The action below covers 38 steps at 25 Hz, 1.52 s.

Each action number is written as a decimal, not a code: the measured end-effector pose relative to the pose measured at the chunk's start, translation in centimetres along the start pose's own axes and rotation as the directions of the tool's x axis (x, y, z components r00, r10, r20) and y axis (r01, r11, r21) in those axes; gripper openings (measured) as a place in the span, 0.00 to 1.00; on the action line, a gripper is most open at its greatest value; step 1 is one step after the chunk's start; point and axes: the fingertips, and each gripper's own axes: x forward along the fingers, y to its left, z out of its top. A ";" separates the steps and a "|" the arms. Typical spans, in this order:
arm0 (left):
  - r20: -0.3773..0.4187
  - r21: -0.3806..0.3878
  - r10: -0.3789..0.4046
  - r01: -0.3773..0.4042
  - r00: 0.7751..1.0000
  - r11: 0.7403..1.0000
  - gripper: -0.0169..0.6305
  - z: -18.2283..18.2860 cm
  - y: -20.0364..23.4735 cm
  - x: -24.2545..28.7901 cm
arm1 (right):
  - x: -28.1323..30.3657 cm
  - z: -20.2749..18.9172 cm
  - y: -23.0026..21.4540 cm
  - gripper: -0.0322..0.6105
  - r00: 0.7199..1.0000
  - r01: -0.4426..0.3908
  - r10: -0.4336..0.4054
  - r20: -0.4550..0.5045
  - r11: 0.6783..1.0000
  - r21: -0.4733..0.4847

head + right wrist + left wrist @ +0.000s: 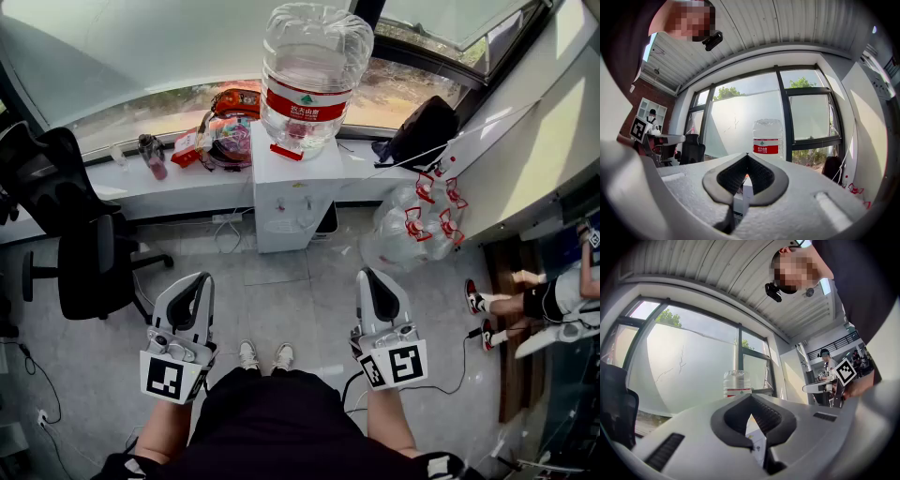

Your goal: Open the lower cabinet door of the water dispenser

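Note:
The white water dispenser [281, 178] stands against the window ledge with a big clear bottle [311, 70] on top. Its lower front door [284, 230] looks closed. Both grippers hover over the floor well short of it. My left gripper [201, 279] is to the left and my right gripper [367, 274] to the right, each with its tips together and nothing held. In the left gripper view the left gripper [752, 396] frames a sliver of the dispenser [757, 444] below the bottle [737, 383]. The right gripper [747, 156] points at the dispenser [746, 187] and bottle [766, 136].
A black office chair [80, 253] stands at the left. Several empty water bottles [412, 225] are piled right of the dispenser, with a black bag [422, 131] behind them. Bags and bottles crowd the ledge [220, 127]. Another person [534, 300] stands at the far right.

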 end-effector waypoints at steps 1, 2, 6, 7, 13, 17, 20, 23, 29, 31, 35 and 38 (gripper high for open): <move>-0.002 -0.001 0.001 -0.001 1.000 1.000 0.04 0.0 0.0 0.0 | -0.1 -0.1 0.0 0.06 1.000 0.001 -0.001 -0.002 1.000 0.001; -0.003 -0.001 0.001 -0.001 1.000 1.000 0.04 -0.1 -0.1 0.0 | -0.1 -0.1 0.0 0.06 1.000 0.001 -0.001 -0.005 1.000 0.001; -0.006 -0.003 0.002 -0.002 1.000 1.000 0.04 -0.2 -0.3 -0.1 | -0.4 -0.3 -0.2 0.06 1.000 0.002 -0.002 -0.007 1.000 0.005; -0.006 -0.004 0.002 -0.002 1.000 1.000 0.04 -0.2 -0.5 -0.1 | -0.5 -0.3 -0.3 0.06 1.000 0.004 -0.004 0.003 1.000 0.019; -0.013 -0.004 -0.008 0.008 1.000 1.000 0.04 -0.3 -1.8 0.6 | -1.6 0.0 -2.1 0.06 0.998 0.002 -0.011 0.059 0.990 0.141; -0.013 0.002 -0.032 0.032 0.999 0.999 0.04 -0.3 -3.7 2.0 | -3.0 -0.4 -3.9 0.06 0.999 0.025 -0.030 0.037 0.993 0.115; -0.011 0.010 -0.051 0.051 0.999 0.999 0.04 -0.4 -5.7 3.4 | -4.5 -0.8 -6.0 0.06 0.998 0.050 -0.054 0.034 0.991 0.121; -0.007 0.021 -0.064 0.064 0.998 0.998 0.04 -0.4 -7.9 4.4 | -6.3 -1.4 -8.4 0.06 0.996 0.074 -0.080 0.038 0.987 0.141; -0.049 0.022 -0.063 0.064 0.997 0.998 0.04 -1.2 -9.4 5.3 | -6.8 -2.8 -10.6 0.06 0.996 0.071 -0.080 0.031 0.975 0.211; -0.054 0.022 -0.063 0.064 0.997 0.998 0.04 -1.4 -9.1 5.8 | -6.3 -3.0 -10.6 0.06 0.997 0.059 -0.067 0.029 0.976 0.212; -0.049 0.008 -0.082 0.083 0.995 0.997 0.04 -2.3 -8.3 8.0 | -4.4 -3.2 -11.4 0.06 0.997 0.062 -0.068 0.022 0.978 0.200; -0.048 -0.016 -0.102 0.102 0.994 0.995 0.04 -3.2 -7.4 10.6 | -2.7 -3.4 -12.3 0.06 0.997 0.075 -0.077 0.002 0.979 0.191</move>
